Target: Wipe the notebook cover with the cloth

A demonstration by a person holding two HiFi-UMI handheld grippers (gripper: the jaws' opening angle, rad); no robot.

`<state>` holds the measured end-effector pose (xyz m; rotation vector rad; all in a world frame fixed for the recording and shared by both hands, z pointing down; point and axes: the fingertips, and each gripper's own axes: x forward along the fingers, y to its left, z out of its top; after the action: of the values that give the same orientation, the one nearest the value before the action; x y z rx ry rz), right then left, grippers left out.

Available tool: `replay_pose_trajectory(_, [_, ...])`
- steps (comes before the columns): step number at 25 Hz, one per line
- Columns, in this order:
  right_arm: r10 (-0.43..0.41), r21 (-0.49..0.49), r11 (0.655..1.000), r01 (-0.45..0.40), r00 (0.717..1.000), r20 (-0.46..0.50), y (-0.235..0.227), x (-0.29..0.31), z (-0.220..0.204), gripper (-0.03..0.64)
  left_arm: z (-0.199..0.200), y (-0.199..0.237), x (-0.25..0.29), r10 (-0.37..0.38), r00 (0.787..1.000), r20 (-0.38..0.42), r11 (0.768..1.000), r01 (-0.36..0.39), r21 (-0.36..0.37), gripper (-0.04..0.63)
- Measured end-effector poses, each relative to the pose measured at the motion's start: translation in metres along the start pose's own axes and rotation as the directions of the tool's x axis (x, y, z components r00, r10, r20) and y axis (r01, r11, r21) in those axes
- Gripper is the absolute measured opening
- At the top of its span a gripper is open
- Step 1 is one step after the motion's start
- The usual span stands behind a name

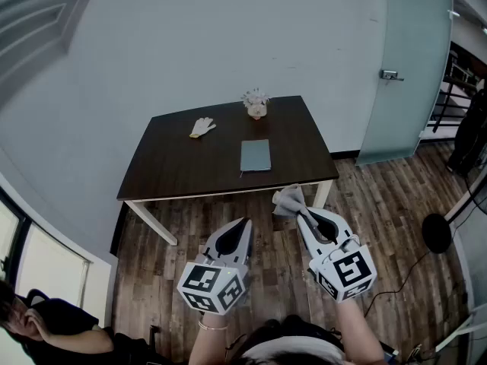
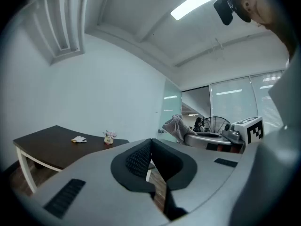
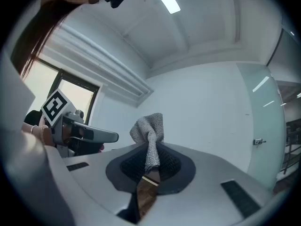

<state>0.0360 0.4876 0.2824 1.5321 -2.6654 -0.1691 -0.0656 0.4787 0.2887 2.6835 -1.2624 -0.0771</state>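
Observation:
A grey-blue notebook [image 1: 256, 156] lies flat on the dark table [image 1: 175, 169], near its middle right. My right gripper [image 1: 303, 215] hangs over the floor in front of the table, shut on a bunched grey cloth [image 1: 288, 200] that sticks up past its tips. The cloth [image 3: 148, 134] fills the pinch in the right gripper view. My left gripper [image 1: 242, 226] is beside it, over the floor, shut with nothing in it. In the left gripper view the cloth [image 2: 175, 126] and the right gripper show to the right.
A white glove [image 1: 202, 126] lies at the table's back left and a small flower pot [image 1: 256, 105] at its back edge. A glass door [image 1: 407, 59] stands at the right. A person sits low at the left [image 1: 46, 325]. A fan [image 2: 217, 125] stands behind.

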Motion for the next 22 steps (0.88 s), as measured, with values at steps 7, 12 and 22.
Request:
replay_pose_trajectory(7, [-0.019,-0.003,1.000,0.019,1.000,0.022,-0.007,0.019,0.000,0.035,-0.005,0.014,0.014,-0.023,1.000,-0.021,1.000,0.023,-0.002,0.018])
replay_pose_trajectory(12, [-0.034,-0.010,0.999,0.034,0.999,0.021,-0.020,0.036,-0.007,0.035,-0.009,0.026,0.033,-0.029,0.999,-0.032,1.000,0.029,-0.009,0.018])
replay_pose_trajectory(22, [-0.020,-0.012,1.000,0.021,0.999,0.032,-0.069,0.101,-0.021,0.035,-0.010,0.067,0.102,-0.017,0.999,-0.035,1.000,0.017,-0.001,0.018])
